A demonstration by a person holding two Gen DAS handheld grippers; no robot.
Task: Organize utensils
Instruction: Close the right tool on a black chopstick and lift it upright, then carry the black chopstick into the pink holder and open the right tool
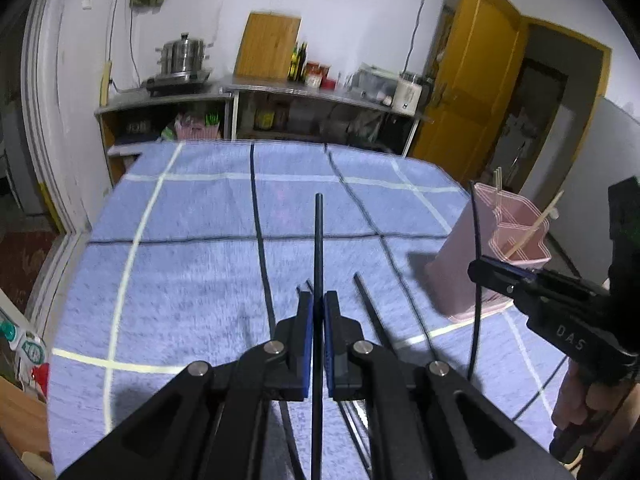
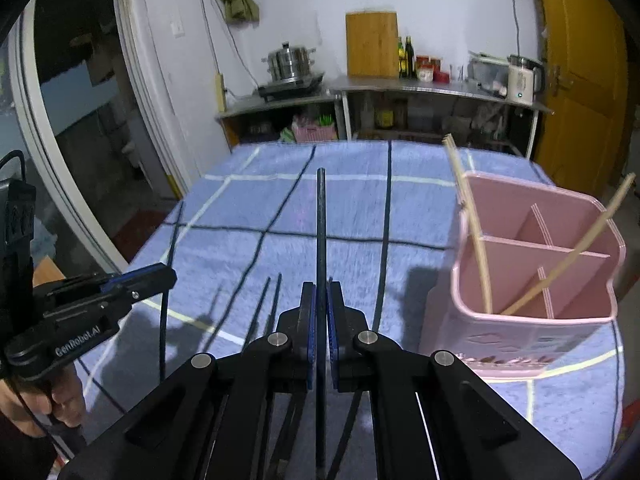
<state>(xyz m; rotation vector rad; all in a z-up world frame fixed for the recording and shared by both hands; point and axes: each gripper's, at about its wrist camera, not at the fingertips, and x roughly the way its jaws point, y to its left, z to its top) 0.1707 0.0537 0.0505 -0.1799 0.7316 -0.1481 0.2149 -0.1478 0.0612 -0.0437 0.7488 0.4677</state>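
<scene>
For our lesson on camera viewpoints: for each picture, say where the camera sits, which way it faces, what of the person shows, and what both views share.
Left wrist: sits on the left gripper, facing forward and down over the blue cloth; its fingers clamp a black chopstick; a hand shows.
Right wrist: sits on the right gripper, same heading; it clamps another black chopstick.
Shared: pink utensil holder, cloth, kitchen counter.

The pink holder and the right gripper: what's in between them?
Nothing but bare blue checked cloth and a shadow separates the right gripper, shut on a black chopstick, from the pink holder; right wrist view.
</scene>
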